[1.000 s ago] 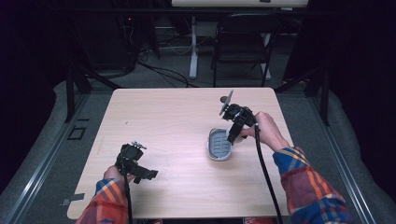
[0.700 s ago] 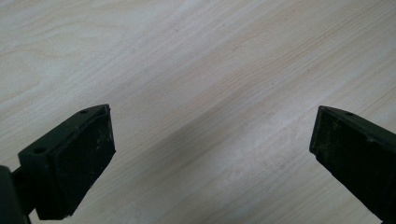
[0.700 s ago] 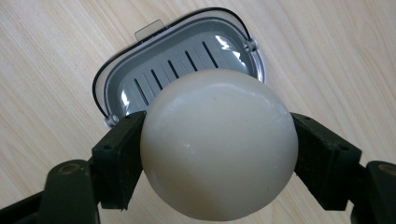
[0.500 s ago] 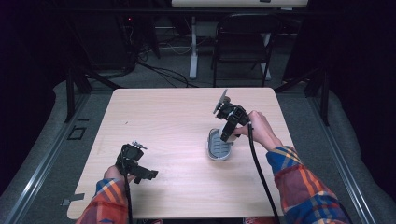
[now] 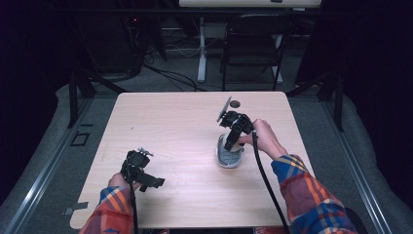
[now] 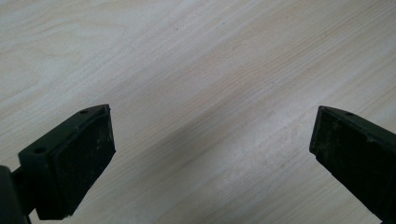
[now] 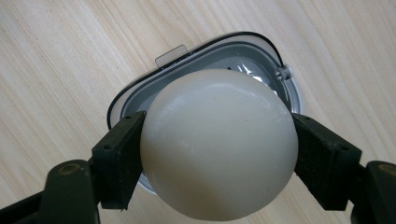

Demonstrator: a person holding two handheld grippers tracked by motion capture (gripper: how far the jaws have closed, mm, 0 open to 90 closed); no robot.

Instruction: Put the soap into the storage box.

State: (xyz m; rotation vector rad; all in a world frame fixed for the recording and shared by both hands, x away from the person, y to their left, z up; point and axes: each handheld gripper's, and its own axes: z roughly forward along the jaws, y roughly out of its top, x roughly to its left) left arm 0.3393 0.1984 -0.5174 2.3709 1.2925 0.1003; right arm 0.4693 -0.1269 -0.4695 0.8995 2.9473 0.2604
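Since a second ago, right gripper [image 5: 233, 139] has swung in from beyond the grey dish [image 5: 228, 156] to hang directly over it; left gripper [image 5: 141, 171] unchanged.

Nearest the person: left gripper resting low on the worktop [image 5: 175, 126], well apart from the dish on its near-left side. Fingers [image 6: 70, 158] spread wide, released, nothing between them but bare wood. Judged parked, out of the way.

Farther in: dish sits flat on the worktop, toward its right half. Clear lining inside, small tab [image 7: 171, 54] on its rim.

Above the dish: right gripper fingers [image 7: 119, 156] clenched on a pale, smooth ball [image 7: 218, 142], one pad on each side. Ball centred over the dish opening; cannot tell whether it touches the bottom. Held this way, probably, to lower it straight in.

Beyond the dish: small dark hole [image 5: 235, 104] near the worktop's far edge.
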